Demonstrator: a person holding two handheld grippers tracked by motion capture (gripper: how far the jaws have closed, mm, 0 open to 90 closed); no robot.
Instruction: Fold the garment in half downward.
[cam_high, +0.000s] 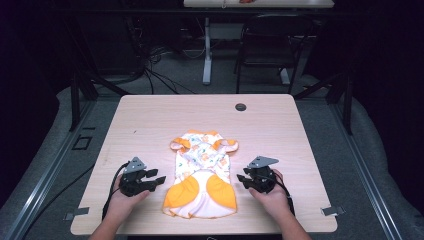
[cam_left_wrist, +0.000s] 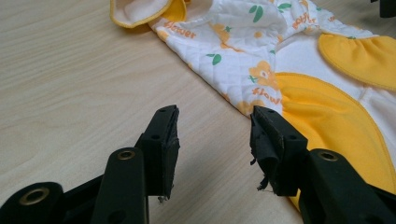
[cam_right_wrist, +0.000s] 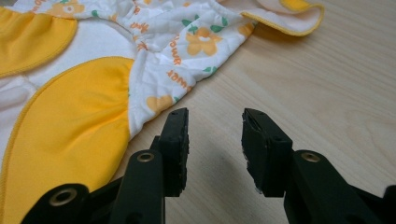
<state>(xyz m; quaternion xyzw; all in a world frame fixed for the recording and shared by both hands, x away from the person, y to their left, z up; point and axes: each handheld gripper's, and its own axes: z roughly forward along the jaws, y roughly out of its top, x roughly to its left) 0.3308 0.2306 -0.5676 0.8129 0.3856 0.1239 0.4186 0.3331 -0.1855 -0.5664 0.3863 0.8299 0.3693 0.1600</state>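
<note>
Your left claw (cam_high: 159, 180) is sitting released, jaws spread with nothing between them, and your right claw (cam_high: 241, 177) is matching it, also released and empty. The baby garment (cam_high: 202, 172) is lying flat between the two, its long axis running away from you toward the far edge, the printed top end farther off and the yellow-panelled bottom end nearer your hands. Both claws are flanking that nearer end, each just beside a side edge but apart from the cloth. In the left gripper view the left claw (cam_left_wrist: 215, 140) is pointing at the hem where white quilting meets the yellow panel (cam_left_wrist: 327, 116), and one jaw is overlapping the garment's edge in the picture, though I cannot tell if it is touching. In the right gripper view the right claw (cam_right_wrist: 215, 140) is resting over bare wood, the garment's edge (cam_right_wrist: 154, 93) just off to one side.

The surface (cam_high: 150, 120) is pale wood. Beyond it a dark chair (cam_high: 270, 45) and loose cables (cam_high: 155, 65) are standing on a grey floor.
</note>
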